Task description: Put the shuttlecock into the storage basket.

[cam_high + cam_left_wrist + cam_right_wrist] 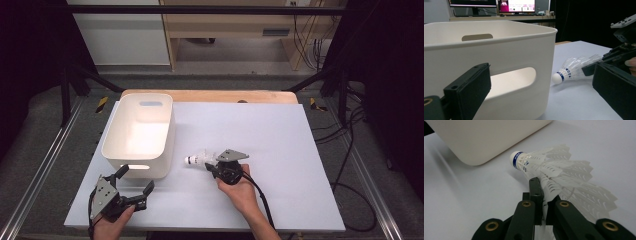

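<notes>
At the near edge of the white rectangular table sheet [280, 150], the person's left hand [111, 224] is holding the left black two-jaw gripper [136, 183], whose jaws are standing wide apart with nothing between them, one jaw reaching toward the near wall of the white rounded plastic bin [112, 131] and the other pointing off to the right. In the left gripper view its two black pads are framing the bin's near wall and its oval handle slot, without touching it as far as can be told. A little farther in and to the right, the person's right hand [241, 189] is gripping the right black two-jaw gripper [209, 168], and its jaws are pressing together on the feather skirt of the white feathered shuttlecock with a blue band at its cork [554, 170]. The shuttlecock [199, 159] is lying with its long axis running roughly left to right across the sheet, its rounded white cork tip pointing left toward the bin's near right corner and its flared skirt pointing right into the gripper. In the left gripper view the cork [557, 78] is sitting low on or just above the sheet, near the bin but apart from it. Beyond, the bin is sitting upright on the left part of the sheet, and a wooden table edge [210, 95] is showing behind the sheet.
</notes>
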`<control>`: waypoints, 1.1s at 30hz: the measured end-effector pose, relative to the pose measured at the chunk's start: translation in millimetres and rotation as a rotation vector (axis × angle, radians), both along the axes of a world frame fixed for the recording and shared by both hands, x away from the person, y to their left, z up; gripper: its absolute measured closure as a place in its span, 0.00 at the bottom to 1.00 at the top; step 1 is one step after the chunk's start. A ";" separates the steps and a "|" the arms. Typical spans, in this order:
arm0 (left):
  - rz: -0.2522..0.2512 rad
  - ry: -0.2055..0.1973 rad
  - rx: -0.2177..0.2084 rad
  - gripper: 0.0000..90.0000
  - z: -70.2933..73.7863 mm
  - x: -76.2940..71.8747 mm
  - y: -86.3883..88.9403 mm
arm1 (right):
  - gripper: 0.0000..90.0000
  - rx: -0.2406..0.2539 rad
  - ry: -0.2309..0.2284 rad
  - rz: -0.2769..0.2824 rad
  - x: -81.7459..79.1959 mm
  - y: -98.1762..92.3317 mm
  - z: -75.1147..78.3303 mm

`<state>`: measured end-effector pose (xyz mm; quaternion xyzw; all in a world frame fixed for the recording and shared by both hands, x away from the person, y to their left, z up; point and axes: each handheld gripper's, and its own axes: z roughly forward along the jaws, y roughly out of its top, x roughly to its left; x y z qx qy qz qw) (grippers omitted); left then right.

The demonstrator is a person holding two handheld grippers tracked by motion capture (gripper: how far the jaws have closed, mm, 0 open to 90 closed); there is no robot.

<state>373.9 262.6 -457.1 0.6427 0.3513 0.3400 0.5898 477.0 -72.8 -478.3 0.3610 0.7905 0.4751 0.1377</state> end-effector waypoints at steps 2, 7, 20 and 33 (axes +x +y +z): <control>0.000 0.000 -0.002 0.02 -0.1 0.2 0.1 | 0.99 0.008 0.003 0.000 -0.9 -2.0 2.5; 0.000 0.000 -0.004 0.02 -0.3 0.4 0.3 | 0.99 0.002 -0.003 0.004 -1.4 -8.0 9.2; 0.005 -0.002 -0.006 0.02 -0.1 -0.4 1.8 | 0.99 -0.009 -0.035 0.029 1.3 -22.0 40.1; -0.006 -0.012 -0.004 0.02 0.4 -0.5 -0.7 | 0.99 -0.005 -0.082 0.048 8.2 -24.6 81.7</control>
